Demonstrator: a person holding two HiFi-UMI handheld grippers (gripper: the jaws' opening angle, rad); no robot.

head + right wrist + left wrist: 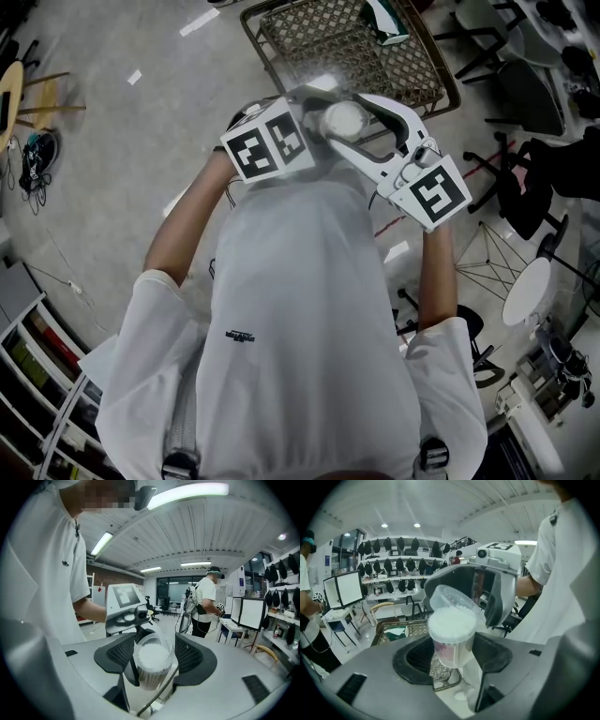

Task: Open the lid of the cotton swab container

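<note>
Head view: my left claw (314,112) and right claw (352,131) meet at chest height, cotton swab container (343,120) between them, wire basket (309,42) on floor beyond.

Left gripper view: left claw clamped on container's lower body, jaws set wide. Clear lid (452,599) tipped up behind white swab heads.

Right gripper view: right claw's jaws spread wide around container's top, gripping nothing.

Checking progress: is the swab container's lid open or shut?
Open: the clear lid stands tipped back above the container, white swab tips exposed.
</note>
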